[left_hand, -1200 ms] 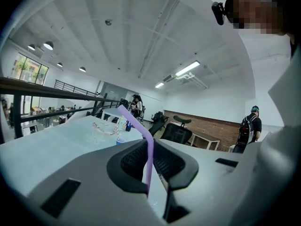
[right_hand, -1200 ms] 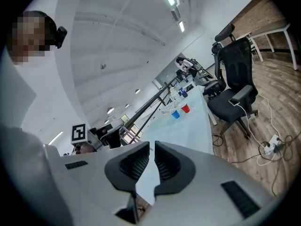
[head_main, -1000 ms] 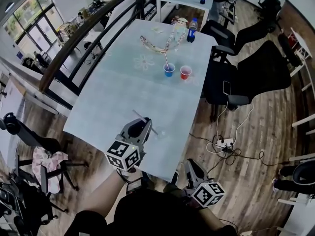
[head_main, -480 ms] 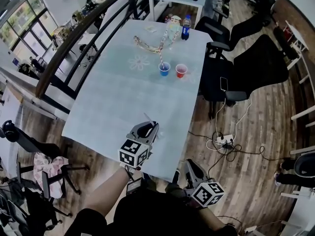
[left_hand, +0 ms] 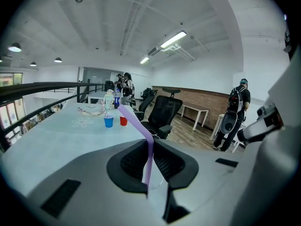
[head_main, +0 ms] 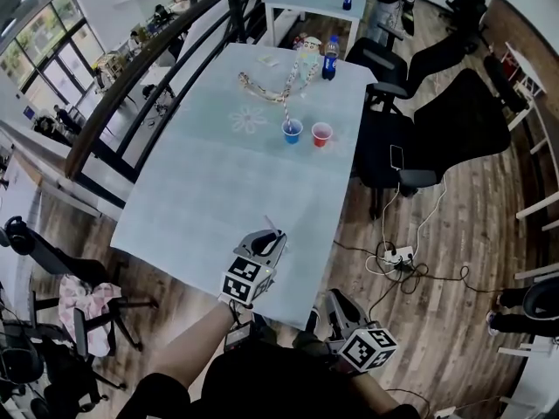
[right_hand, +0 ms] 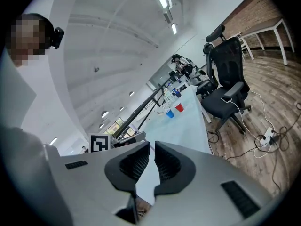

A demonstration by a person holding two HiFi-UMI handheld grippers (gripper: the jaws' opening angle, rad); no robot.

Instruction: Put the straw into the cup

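A blue cup (head_main: 292, 130) with a striped straw standing in it and a red cup (head_main: 321, 133) sit side by side at the far part of the long pale table (head_main: 210, 190). My left gripper (head_main: 271, 239) hovers over the table's near edge, shut on a purple bendy straw (head_main: 269, 224). In the left gripper view the straw (left_hand: 141, 128) rises between the jaws and bends left toward the distant blue cup (left_hand: 108, 121) and red cup (left_hand: 123, 121). My right gripper (head_main: 334, 307) hangs low by the person's body, off the table's near right corner, jaws together with nothing between them (right_hand: 151, 149).
A blue-capped bottle (head_main: 330, 58), a doll and a beaded cord (head_main: 266, 85) lie at the table's far end. Black office chairs (head_main: 419, 138) stand along the right side. A power strip and cables (head_main: 393, 256) lie on the wooden floor. A railing (head_main: 148, 68) runs along the left.
My left gripper with the purple straw has sunk and drifted right along the table's near edge. The right gripper has stayed where it was.
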